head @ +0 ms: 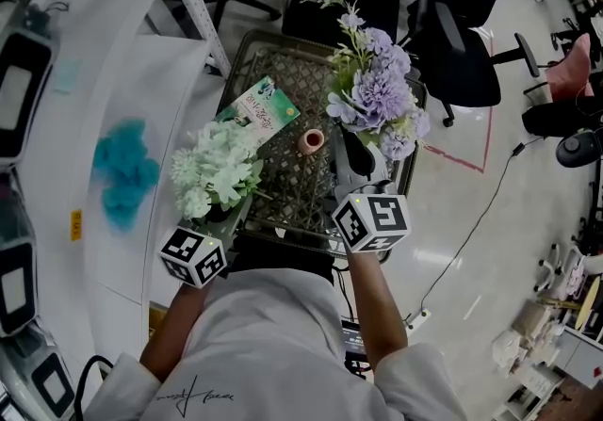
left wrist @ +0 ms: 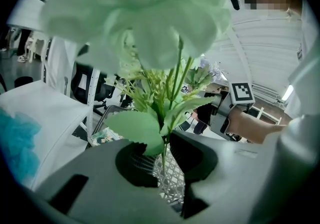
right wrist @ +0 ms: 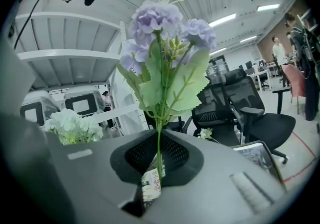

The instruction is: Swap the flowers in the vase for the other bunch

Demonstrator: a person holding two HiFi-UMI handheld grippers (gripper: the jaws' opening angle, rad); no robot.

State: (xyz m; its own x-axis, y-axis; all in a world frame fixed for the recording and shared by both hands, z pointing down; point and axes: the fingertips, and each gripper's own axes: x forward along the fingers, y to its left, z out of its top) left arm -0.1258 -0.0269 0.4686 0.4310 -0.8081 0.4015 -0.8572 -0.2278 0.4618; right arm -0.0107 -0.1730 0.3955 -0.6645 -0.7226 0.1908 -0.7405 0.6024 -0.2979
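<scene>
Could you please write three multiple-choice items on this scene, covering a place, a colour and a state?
1. Where does the small pink vase stand? A on the wire basket; B on the floor; C in a tool.
2. What colour are the flowers in the right tool? A red; B purple; C yellow.
3. How is the left tool? A open, empty; B shut on the pale green bunch; C out of view.
Key: A, it sits on the mesh; B, lilac blooms rise above the jaws; B, the jaws pinch its stems.
</scene>
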